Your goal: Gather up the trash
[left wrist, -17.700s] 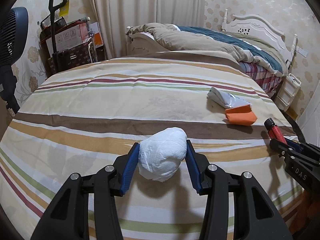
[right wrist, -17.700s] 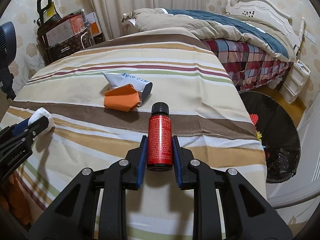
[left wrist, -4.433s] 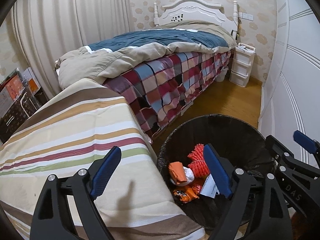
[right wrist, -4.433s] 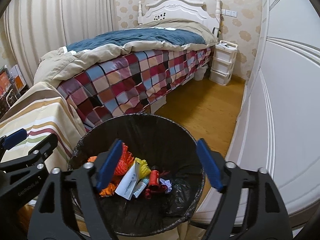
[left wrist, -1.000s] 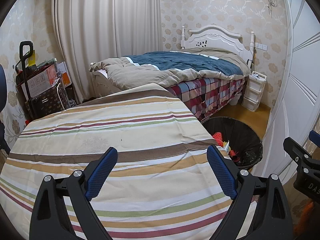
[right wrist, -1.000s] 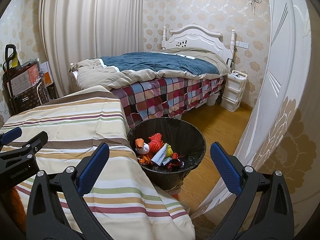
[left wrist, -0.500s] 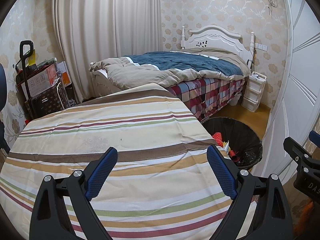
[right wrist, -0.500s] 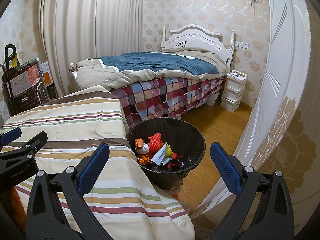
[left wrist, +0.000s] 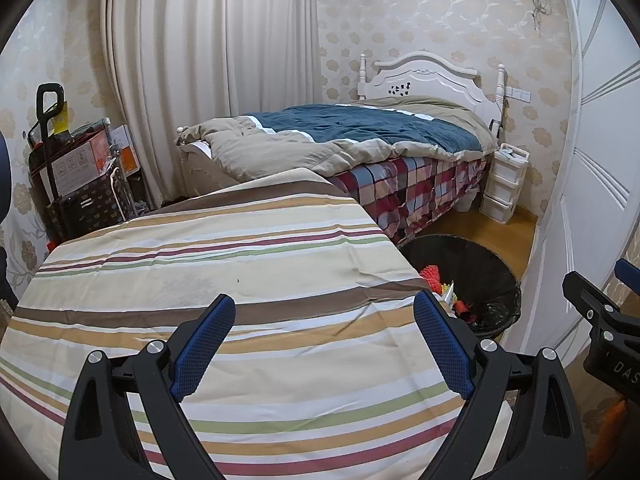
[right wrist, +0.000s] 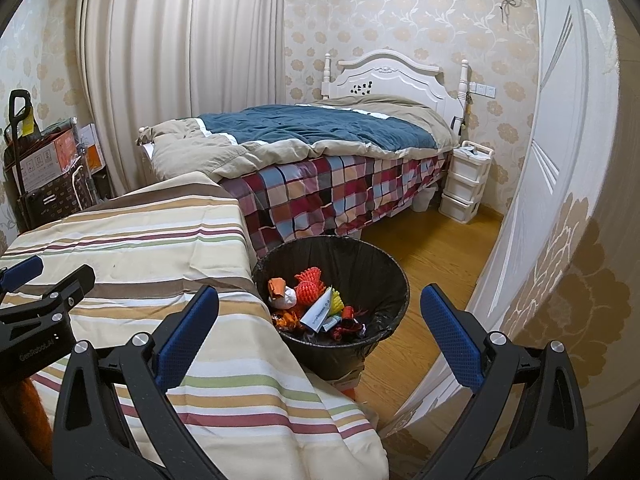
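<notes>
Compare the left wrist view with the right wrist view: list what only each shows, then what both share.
Only the left wrist view: the whole top of the striped cloth-covered table, bare.

Only the right wrist view: the full inside of the black round trash bin, holding a white paper wad and a red foam net.

Both: open left gripper, open right gripper, white-framed bed.

Home bedroom: a white-headboard bed (right wrist: pixel 384 76) is standing at 12 o'clock, floor-length curtains (right wrist: pixel 180 60) hanging at 11, floral wallpaper (right wrist: pixel 420 20) covering the walls.
</notes>
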A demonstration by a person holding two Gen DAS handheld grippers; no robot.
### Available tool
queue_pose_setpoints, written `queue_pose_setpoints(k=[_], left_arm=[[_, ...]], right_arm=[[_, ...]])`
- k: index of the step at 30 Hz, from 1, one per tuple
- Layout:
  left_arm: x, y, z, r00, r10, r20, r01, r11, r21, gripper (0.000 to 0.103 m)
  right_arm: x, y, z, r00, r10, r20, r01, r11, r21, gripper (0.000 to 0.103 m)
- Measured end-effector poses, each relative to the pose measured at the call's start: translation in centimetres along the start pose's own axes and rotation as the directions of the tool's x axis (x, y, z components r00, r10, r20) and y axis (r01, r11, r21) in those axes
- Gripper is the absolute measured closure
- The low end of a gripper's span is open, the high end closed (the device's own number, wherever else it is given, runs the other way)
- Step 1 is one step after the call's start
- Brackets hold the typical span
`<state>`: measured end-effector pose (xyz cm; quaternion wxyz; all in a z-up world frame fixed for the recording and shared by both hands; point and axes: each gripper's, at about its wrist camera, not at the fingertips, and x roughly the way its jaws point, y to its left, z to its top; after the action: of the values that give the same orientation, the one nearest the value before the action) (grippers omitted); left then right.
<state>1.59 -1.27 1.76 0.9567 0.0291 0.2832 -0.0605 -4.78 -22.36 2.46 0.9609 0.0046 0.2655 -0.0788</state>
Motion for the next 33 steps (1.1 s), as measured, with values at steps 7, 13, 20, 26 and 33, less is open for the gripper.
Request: queue_pose_setpoints(k=[7, 13, 20, 26, 33], left_arm=[[-0.1, -0.1, 0.1, 1.0, 0.007, 0.002, -0.007, 1.0, -0.005, 0.013], [-0.2, -0.1, 0.4, 1.0, 0.011, 0.018, -0.011, 1.0, -0.008, 0.013], [-0.2, -0.3, 0.4, 1.0, 0.006, 0.018, -0.006, 1.0, -0.002, 0.013], [-0.2, -0.2, 0.4, 0.999, 0.017, 0.037, -0.018, 1.0, 0.009, 0.013], [1.1, 2.1, 0.3, 0.996, 0.083, 0.01, -0.083, 0.997, -0.001, 0.013]], right_arm=[[0.0, 0.0, 0.0, 1.0, 0.0, 0.0, 0.0, 1.0, -0.001, 0.005], [0.0, 0.0, -0.1, 1.0, 0.0, 0.0, 0.0, 1.0, -0.001, 0.005], [0.0, -0.1, 0.0, 1.0, 0.002, -0.004, -0.002, 1.0, 0.0, 0.005], [0.0, -0.1, 0.0, 1.0, 0.002, -0.004, -0.002, 1.0, -0.001, 0.005], [0.7, 0.7, 0.0, 0.999, 0.031, -0.021, -0.031, 0.999, -0.013, 0.005]])
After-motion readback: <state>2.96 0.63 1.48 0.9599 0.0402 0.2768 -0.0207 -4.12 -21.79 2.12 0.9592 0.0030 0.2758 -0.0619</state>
